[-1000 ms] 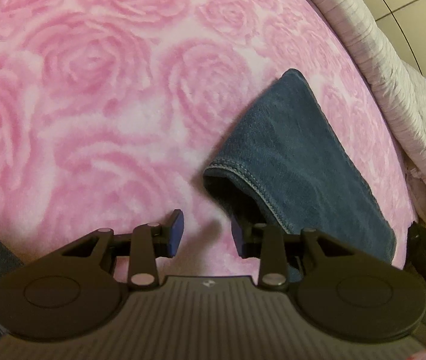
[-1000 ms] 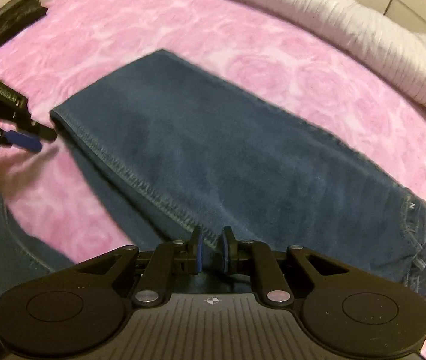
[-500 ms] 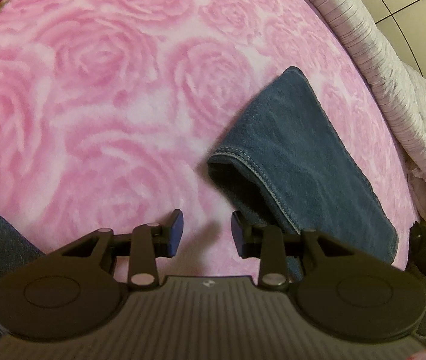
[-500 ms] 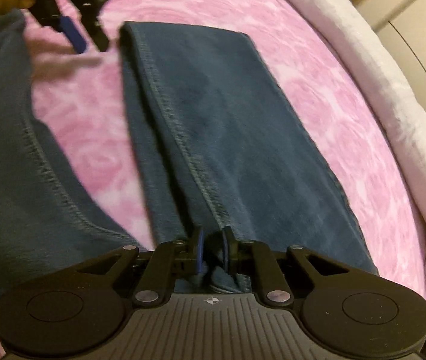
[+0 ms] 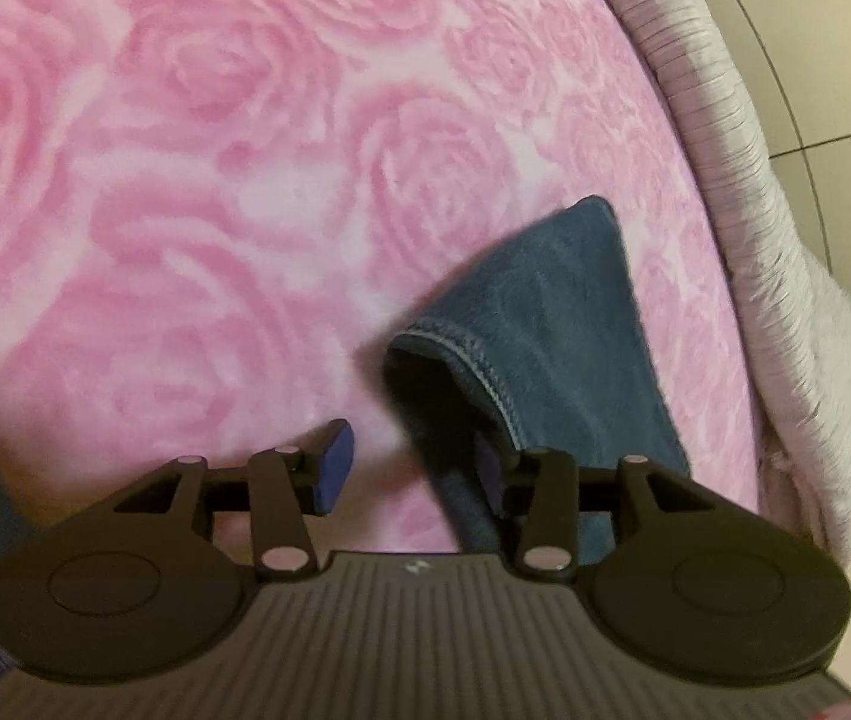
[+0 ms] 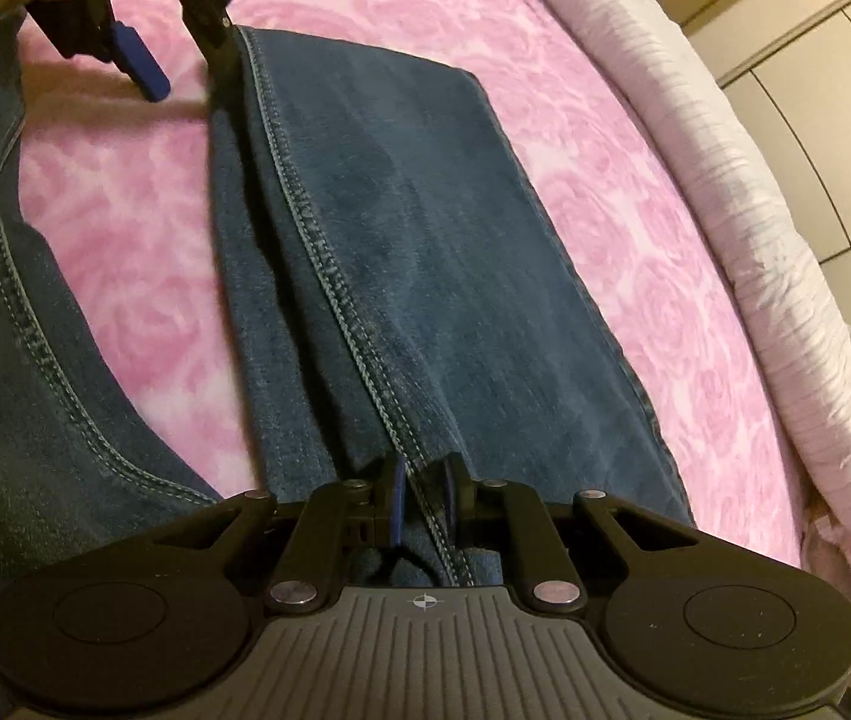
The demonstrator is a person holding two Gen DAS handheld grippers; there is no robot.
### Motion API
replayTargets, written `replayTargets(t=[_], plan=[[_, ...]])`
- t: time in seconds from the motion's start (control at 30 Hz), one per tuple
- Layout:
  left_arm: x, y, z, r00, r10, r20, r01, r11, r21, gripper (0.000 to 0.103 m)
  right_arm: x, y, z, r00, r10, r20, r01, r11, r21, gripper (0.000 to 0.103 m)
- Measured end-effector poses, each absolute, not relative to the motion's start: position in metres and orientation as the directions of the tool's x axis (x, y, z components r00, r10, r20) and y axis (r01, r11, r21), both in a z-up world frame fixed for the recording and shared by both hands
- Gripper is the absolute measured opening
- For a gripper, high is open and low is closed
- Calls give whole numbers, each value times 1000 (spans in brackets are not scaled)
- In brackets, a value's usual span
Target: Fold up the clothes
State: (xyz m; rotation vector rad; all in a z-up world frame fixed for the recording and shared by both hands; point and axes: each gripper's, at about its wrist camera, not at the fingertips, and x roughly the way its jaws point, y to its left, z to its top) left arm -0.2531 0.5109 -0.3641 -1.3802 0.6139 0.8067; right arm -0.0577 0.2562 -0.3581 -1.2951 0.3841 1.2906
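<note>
Left wrist view: the left hand-held gripper (image 5: 410, 465) is opening, empty, at the hem of the jeans (image 5: 551, 348) on the pink bed (image 5: 185, 180). Right wrist view: the right hand-held gripper (image 6: 423, 501) pinches the jeans' stitched seam (image 6: 329, 264); one leg lies flat, folding apparently barely begun.

Blanket (image 5: 197, 192): pink, large rose pattern, soft pile; covers the surface from 9 to 2 o'clock in both views.
Quilt (image 6: 743, 192): pale white-pink, ribbed, bunched along the blanket's edge, 1 to 4 o'clock.
Wall panels (image 5: 815, 60): beige, dark seams, 2 o'clock, beyond quilt.
</note>
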Motion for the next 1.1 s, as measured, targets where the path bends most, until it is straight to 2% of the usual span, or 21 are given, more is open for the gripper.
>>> replayTargets(t=[0.13, 0.17, 0.23, 0.27, 0.37, 0.53, 0.63, 0.73, 0.8, 0.9, 0.97, 1.1], plan=[[-243, 515, -367, 611, 148, -778, -787, 2, -617, 41, -54, 260, -357, 334, 482, -810, -859, -198, -471, 12], [-241, 515, -368, 614, 152, -775, -784, 7, -620, 37, -54, 262, -359, 334, 476, -814, -860, -201, -470, 12], [-234, 517, -366, 617, 161, -771, -785, 49, -618, 25, -54, 263, -360, 334, 472, -816, -861, -198, -468, 12], [-230, 517, -364, 624, 163, -764, -780, 76, -621, 3, -54, 264, -360, 335, 472, -816, -863, -195, -467, 12], [-217, 518, -347, 663, 180, -727, -748, 199, -633, 1, -53, 261, -355, 337, 475, -813, -875, -161, -457, 12], [-181, 519, -266, 703, 258, -663, -676, 532, -511, 1, -33, 261, -328, 294, 465, -835, -949, 36, -314, 12], [-159, 523, -186, 772, 324, -547, -573, 727, -378, 1, -21, 264, -298, 283, 522, -804, -959, 160, -233, 12], [-145, 518, -117, 847, 303, -437, -441, 859, -259, 1, -14, 264, -267, 316, 582, -749, -945, 264, -193, 12], [-143, 505, -113, 837, 263, -481, -401, 891, -211, 2, -9, 263, -255, 314, 594, -741, -940, 302, -157, 12], [-151, 498, -174, 651, 241, -719, -520, 832, -192, 6, -4, 265, -255, 256, 548, -796, -945, 316, -86, 12], [-170, 495, -223, 507, 214, -835, -618, 765, -179, 3, -8, 262, -268, 222, 479, -850, -953, 290, -86, 12], [-210, 491, -276, 416, 78, -906, -735, 615, -285, 4, -25, 250, -292, 237, 380, -894, -963, 213, -164, 12]])
